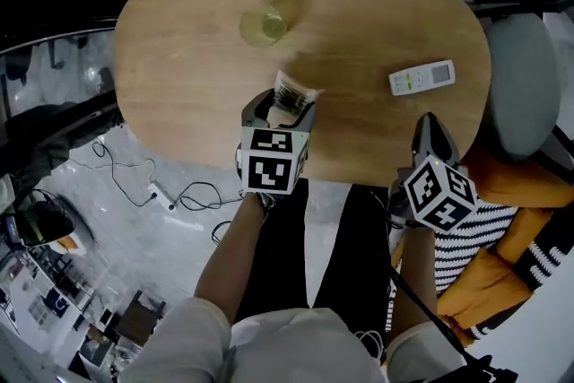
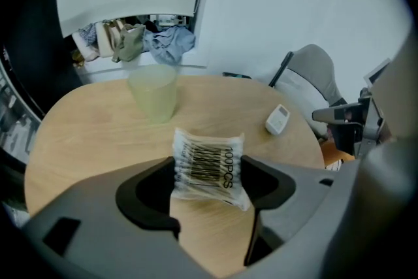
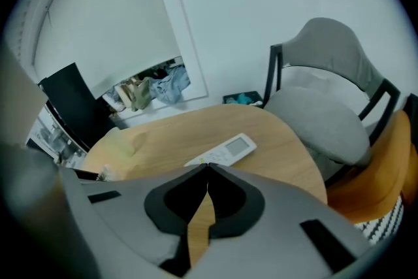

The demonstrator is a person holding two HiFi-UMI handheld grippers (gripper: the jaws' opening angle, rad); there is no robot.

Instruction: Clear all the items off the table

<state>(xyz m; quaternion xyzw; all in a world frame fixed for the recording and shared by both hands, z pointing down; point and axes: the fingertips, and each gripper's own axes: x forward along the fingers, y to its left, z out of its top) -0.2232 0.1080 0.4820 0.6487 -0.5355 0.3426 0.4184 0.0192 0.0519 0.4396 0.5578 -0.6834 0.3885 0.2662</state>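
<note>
My left gripper (image 1: 286, 106) is closed on a clear pack of cotton swabs (image 1: 292, 91) at the near middle of the oval wooden table (image 1: 179, 76). In the left gripper view the pack (image 2: 208, 163) sits upright between both jaws, barcode facing me. A pale green cup (image 1: 263, 24) stands further back on the table, and a white remote (image 1: 421, 77) lies at the right. My right gripper (image 1: 429, 123) hovers at the table's near right edge, shut with nothing in it. In the right gripper view its tips (image 3: 207, 167) meet just short of the remote (image 3: 223, 150).
A grey padded chair (image 1: 520, 85) stands against the table's right side. Orange and striped cushions (image 1: 502, 220) lie at the near right. Cables (image 1: 152, 184) trail over the floor at the left. Clothes (image 2: 137, 39) are heaped beyond the table's far edge.
</note>
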